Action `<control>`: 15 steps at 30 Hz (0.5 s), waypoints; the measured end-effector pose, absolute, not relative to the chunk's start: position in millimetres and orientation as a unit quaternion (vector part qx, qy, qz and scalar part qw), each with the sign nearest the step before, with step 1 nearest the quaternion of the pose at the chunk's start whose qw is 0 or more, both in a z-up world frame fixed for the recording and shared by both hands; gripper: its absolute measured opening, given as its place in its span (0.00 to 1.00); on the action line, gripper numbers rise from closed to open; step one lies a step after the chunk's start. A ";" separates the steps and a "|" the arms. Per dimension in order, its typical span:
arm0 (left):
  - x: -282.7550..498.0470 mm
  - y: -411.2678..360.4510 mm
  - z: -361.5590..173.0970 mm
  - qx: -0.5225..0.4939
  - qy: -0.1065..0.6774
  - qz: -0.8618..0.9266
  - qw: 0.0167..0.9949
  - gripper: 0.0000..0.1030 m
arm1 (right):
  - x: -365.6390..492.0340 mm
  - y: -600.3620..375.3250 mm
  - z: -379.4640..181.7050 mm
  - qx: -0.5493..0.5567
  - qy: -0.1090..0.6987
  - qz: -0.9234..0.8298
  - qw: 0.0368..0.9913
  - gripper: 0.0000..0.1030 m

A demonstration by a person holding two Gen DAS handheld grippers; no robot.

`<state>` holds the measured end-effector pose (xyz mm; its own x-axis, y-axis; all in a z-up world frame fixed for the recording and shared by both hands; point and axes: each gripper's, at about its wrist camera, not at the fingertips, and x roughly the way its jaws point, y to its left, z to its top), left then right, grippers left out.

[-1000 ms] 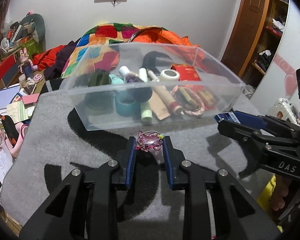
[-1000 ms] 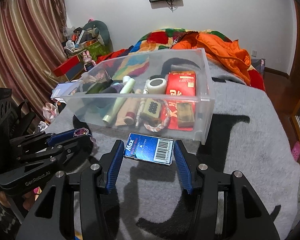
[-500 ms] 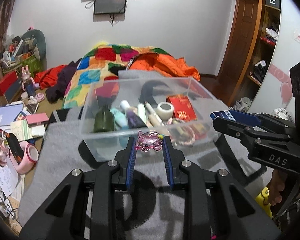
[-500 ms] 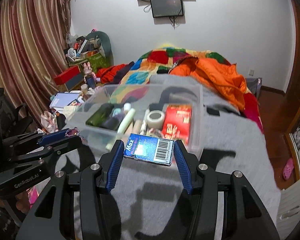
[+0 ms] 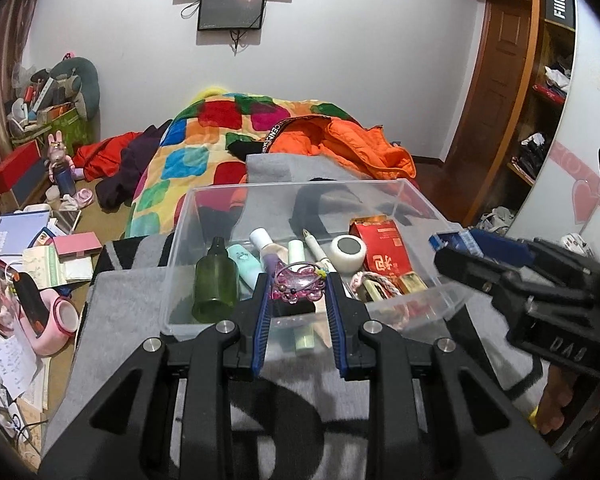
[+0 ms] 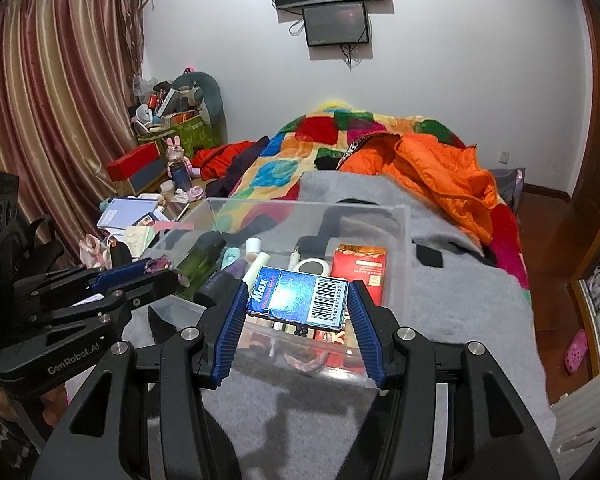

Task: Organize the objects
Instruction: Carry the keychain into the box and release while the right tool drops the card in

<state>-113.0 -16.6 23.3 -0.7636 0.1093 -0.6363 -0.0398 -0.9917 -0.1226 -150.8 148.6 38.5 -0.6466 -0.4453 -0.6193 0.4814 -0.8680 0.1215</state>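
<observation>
A glossy pink, cat-shaped plastic hair clip [image 5: 298, 286] is clamped between the blue-padded fingers of the left gripper [image 5: 298, 300], its long axis running left to right across the gap. A flat blue cardboard packet with a white barcode panel [image 6: 298, 297] is clamped between the fingers of the right gripper [image 6: 298, 312], its long axis also crosswise, the word "Max" at the left end and the barcode at the right. Both held things are seen over the near edge of a clear rectangular plastic bin [image 5: 182, 220], in which a dark green bottle [image 5: 215, 285], a roll of white tape [image 5: 348, 253], a red box [image 5: 384, 245] and several tubes are laid. The bin is set on a grey blanket with black patterning [image 6: 460, 304], spread over a bed; farther off lie a multicoloured patchwork quilt [image 5: 196, 148] and an orange padded jacket [image 6: 440, 172]. A dark screen [image 6: 336, 24] is mounted on the white far wall. The bin's nearest contents are hidden by the grippers.
</observation>
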 end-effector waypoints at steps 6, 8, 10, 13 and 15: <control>-126.4 -13.6 8.6 -0.360 -0.050 0.930 0.046 0.25 | -168.8 144.5 15.8 0.366 0.018 -0.895 0.256 0.46; -129.2 -11.8 5.3 -0.363 -0.049 0.929 0.048 0.25 | -172.1 145.1 11.6 0.368 0.016 -0.894 0.255 0.46; -131.6 -10.6 4.0 -0.361 -0.046 0.930 0.049 0.25 | -173.6 144.3 11.4 0.366 0.019 -0.895 0.253 0.46; -137.6 -10.7 2.0 -0.366 -0.055 0.927 0.056 0.25 | -177.3 143.6 9.7 0.369 0.018 -0.894 0.253 0.46; -141.0 -10.1 0.7 -0.368 -0.056 0.926 0.057 0.25 | -179.8 142.2 8.7 0.371 0.020 -0.894 0.252 0.46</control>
